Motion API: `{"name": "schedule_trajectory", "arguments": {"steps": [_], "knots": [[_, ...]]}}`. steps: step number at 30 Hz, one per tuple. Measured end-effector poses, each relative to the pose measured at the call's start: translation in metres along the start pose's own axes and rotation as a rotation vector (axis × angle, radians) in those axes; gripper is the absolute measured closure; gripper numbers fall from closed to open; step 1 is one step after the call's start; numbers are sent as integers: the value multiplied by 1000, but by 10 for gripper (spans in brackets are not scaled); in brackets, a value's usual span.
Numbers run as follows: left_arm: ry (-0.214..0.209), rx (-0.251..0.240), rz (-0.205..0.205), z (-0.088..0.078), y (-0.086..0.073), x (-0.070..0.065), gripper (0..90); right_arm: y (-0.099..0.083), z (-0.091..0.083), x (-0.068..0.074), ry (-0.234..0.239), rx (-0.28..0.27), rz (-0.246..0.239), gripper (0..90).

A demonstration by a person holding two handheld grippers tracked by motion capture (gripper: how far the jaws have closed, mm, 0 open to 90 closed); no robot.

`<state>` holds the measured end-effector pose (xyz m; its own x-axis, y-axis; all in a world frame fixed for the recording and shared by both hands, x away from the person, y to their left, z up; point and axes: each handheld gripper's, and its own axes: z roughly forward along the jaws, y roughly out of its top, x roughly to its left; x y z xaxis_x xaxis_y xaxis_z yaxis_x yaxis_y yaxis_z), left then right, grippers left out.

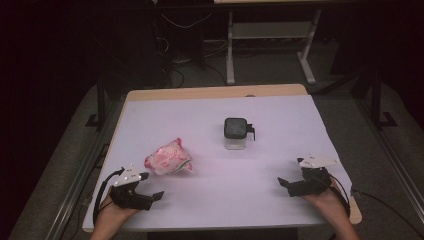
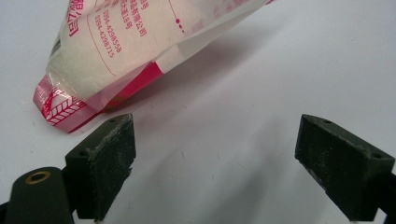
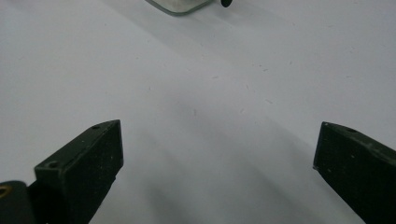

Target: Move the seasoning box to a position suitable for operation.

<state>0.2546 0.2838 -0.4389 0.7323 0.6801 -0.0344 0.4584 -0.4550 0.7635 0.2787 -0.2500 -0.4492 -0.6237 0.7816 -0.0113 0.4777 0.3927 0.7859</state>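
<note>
A pink and white plastic bag lies on the white table, left of the middle. In the left gripper view the bag fills the upper left, just beyond the jaws. My left gripper rests at the table's front left, open, nothing between its jaws. A clear square container with a dark lid stands near the table's middle; its bottom edge shows at the top of the right gripper view. My right gripper sits at the front right, open and empty.
The wooden table edge runs along the far side. Beyond it stand white desk legs and cables on a dark floor. A cable trails off to the right of my right hand.
</note>
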Motion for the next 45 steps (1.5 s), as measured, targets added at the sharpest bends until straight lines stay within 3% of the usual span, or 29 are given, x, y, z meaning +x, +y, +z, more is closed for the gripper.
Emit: {"name": "schedule_trajectory", "arguments": {"steps": [13, 23, 30, 34, 41, 45], "knots": [[-2, -1, -9, 1, -1, 2, 121, 5, 0, -3, 30, 13, 12, 11], [-1, -23, -25, -2, -2, 3, 121, 30, -2, -8, 63, 35, -27, 11], [-1, -21, -26, -3, -1, 3, 121, 46, -1, -13, 119, 64, -32, 4], [-3, -28, -22, -3, -1, 3, 121, 57, 0, -14, 116, 87, -65, 0], [-11, -23, -20, -2, -1, 3, 121, 74, 3, -18, 124, 94, -52, 0], [-13, -23, -20, -3, -1, 2, 121, 84, 8, -21, 149, 114, -81, 0]]}}
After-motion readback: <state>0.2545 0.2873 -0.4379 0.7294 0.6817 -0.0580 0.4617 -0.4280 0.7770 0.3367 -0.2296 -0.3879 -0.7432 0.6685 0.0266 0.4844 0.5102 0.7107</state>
